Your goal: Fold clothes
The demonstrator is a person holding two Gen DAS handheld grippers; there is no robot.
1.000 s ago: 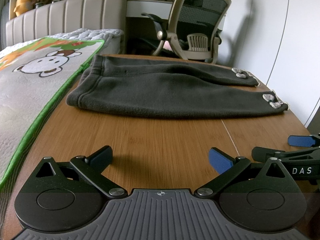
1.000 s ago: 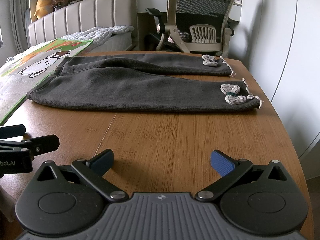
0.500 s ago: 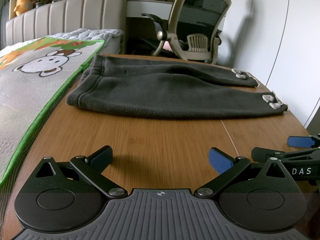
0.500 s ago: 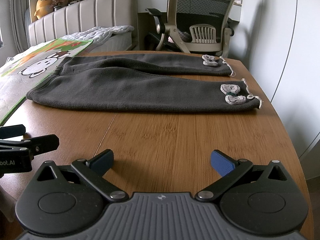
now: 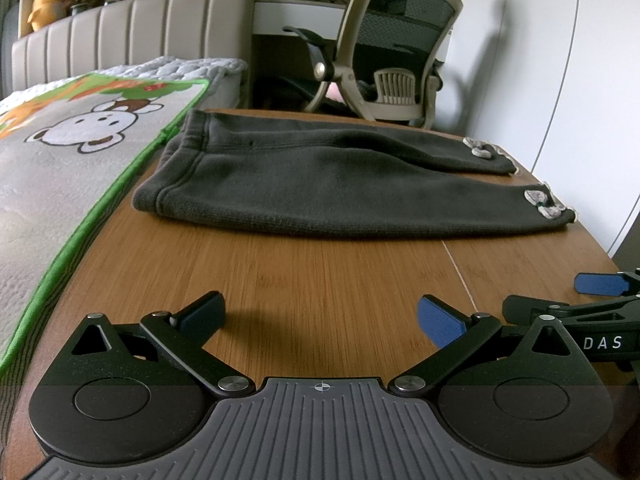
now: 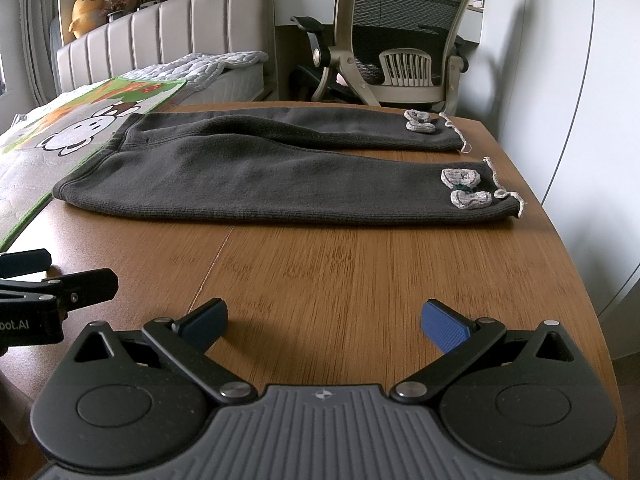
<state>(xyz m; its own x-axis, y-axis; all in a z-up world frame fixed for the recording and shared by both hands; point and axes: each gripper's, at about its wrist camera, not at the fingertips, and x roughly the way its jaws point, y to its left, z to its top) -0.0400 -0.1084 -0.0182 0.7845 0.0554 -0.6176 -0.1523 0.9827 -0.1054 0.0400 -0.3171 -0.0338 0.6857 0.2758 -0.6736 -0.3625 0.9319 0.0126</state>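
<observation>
Both my grippers hover low over the wooden table (image 6: 360,272), nothing held. Left gripper (image 5: 320,316) fingers spread wide; right gripper (image 6: 324,320) likewise spread. Dark grey trousers (image 6: 256,184) lie flat at 12 o'clock, well apart from both, waistband toward 10, bow-trimmed cuffs (image 6: 464,188) toward 2. Cartoon blanket (image 5: 60,168) at 9.

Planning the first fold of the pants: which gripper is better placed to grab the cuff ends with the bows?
Right, probably: the right gripper, open and empty, faces the near bow cuff of the dark pants; the left gripper faces the waistband.
</observation>
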